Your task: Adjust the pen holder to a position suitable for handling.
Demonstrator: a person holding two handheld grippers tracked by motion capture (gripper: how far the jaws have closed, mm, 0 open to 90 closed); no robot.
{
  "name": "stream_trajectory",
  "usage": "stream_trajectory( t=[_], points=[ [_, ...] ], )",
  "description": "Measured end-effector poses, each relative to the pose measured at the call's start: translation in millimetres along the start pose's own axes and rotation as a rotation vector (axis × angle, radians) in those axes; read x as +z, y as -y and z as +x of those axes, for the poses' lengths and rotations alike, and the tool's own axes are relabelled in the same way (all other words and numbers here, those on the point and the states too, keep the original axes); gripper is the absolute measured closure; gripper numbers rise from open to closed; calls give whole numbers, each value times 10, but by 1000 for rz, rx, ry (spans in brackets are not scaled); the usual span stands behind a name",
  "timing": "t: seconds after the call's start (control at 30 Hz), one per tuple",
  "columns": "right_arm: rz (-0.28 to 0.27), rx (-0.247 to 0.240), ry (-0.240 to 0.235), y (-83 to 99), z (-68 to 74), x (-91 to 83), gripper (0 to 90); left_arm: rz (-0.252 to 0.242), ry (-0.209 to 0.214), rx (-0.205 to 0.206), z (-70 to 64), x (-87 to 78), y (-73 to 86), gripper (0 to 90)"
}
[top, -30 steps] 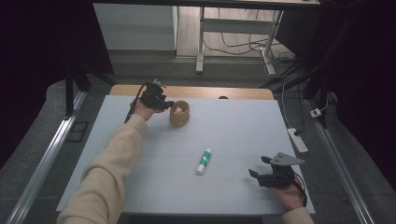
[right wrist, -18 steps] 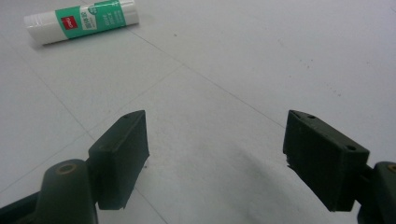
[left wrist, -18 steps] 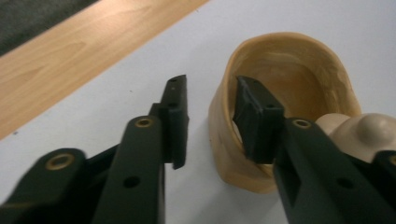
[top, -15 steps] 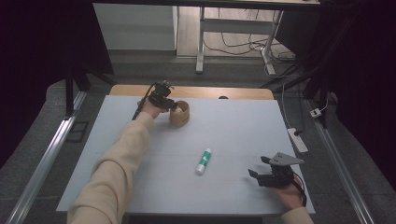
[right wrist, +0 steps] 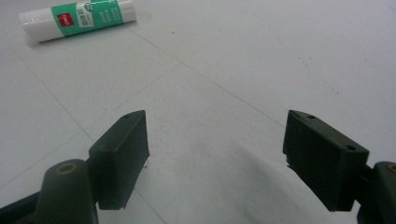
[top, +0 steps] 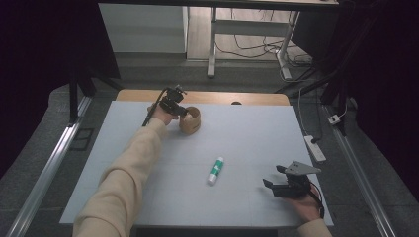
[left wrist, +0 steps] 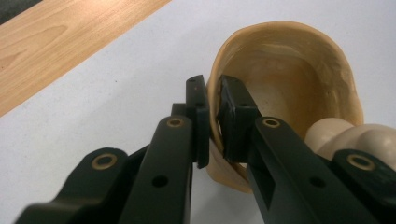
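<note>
A small tan wooden cup (top: 190, 120) stands near the far edge of the white table (top: 247, 133). My left gripper (top: 182, 111) is shut on its rim; in the left gripper view the two black jaws pinch the cup's wall (left wrist: 280, 70), one inside and one outside, around the left gripper (left wrist: 212, 119). A white and green glue stick (top: 215, 171) lies flat in the middle of the table, seen also as the glue stick (right wrist: 77, 18) at the top left of the right gripper view. My right gripper (top: 269, 185) rests open near the front right, and the right gripper (right wrist: 215, 158) holds nothing.
A bare wooden strip (top: 222, 98) runs along the table's far edge. A power strip (top: 315, 148) lies off the right edge. Desk legs and cables (top: 247, 44) stand on the floor beyond.
My left gripper has moved right toward the cup and closed on its rim. The right gripper and the glue stick have stayed still.
</note>
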State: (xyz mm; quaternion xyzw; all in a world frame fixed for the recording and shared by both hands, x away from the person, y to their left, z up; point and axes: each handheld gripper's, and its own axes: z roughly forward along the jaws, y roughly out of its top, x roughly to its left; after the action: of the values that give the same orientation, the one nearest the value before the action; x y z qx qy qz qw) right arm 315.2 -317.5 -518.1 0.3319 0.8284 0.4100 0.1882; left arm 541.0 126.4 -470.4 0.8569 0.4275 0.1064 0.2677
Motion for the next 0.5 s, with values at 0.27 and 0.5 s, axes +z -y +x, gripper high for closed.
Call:
stream_trajectory(
  t=[0.27, 0.5],
  points=[
    [0, 2, 8, 1, -8, -4, 223, 5, 8, -10, 15, -22, 13, 829],
    [2, 1, 12, -2, -10, -11, 224, 3, 35, -2, -5, -108, 31, 829]
  ],
)
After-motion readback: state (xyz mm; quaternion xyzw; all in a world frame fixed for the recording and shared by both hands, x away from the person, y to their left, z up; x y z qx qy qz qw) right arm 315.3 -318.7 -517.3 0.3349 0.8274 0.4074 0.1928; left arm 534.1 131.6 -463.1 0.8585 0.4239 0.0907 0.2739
